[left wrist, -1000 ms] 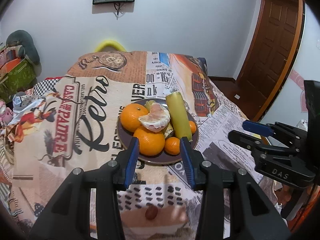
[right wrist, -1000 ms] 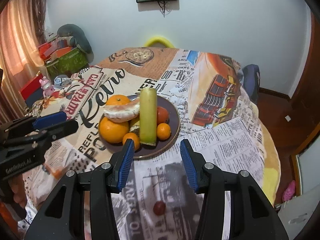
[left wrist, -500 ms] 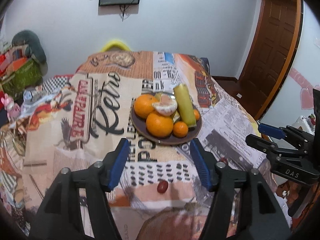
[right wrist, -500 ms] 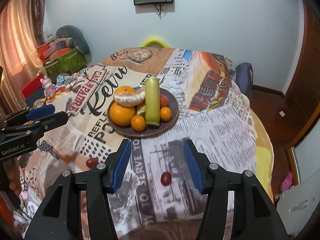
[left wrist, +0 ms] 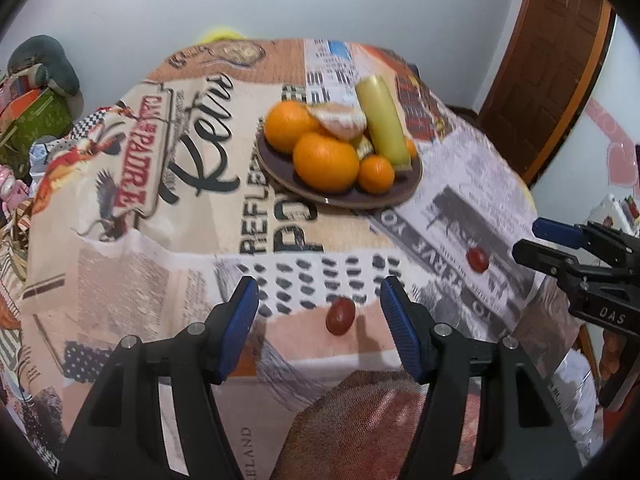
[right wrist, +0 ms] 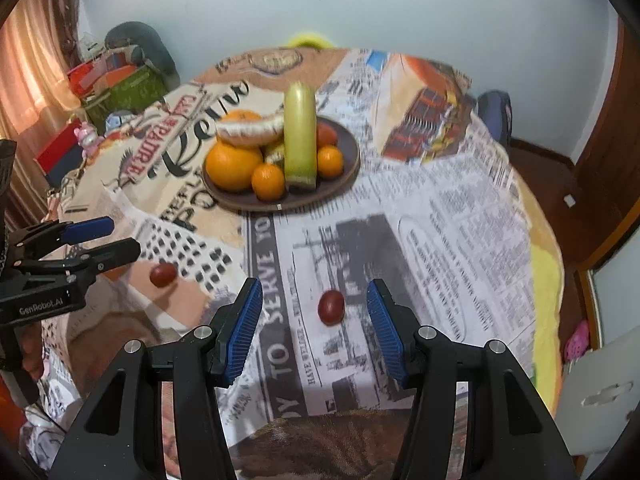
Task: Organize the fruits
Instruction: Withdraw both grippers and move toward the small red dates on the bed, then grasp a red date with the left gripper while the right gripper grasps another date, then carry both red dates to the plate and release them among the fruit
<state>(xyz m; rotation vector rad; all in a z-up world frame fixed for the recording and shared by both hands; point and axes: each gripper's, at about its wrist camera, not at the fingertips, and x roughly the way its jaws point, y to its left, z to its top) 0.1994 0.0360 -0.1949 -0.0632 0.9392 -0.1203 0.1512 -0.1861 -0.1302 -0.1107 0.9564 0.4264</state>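
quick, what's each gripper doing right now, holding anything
left gripper: open, empty, a small dark red fruit on the cloth between its fingers
right gripper: open, empty, another small dark red fruit between its fingers

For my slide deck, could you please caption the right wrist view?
Open right gripper frames a small red fruit on the newspaper-print tablecloth, before a loaded fruit plate.

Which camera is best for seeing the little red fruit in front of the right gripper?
The right wrist view: that small red fruit lies on the tablecloth between the open right gripper fingers, near and centred. The left wrist view shows the same fruit smaller, off to the side near the right gripper's tips.
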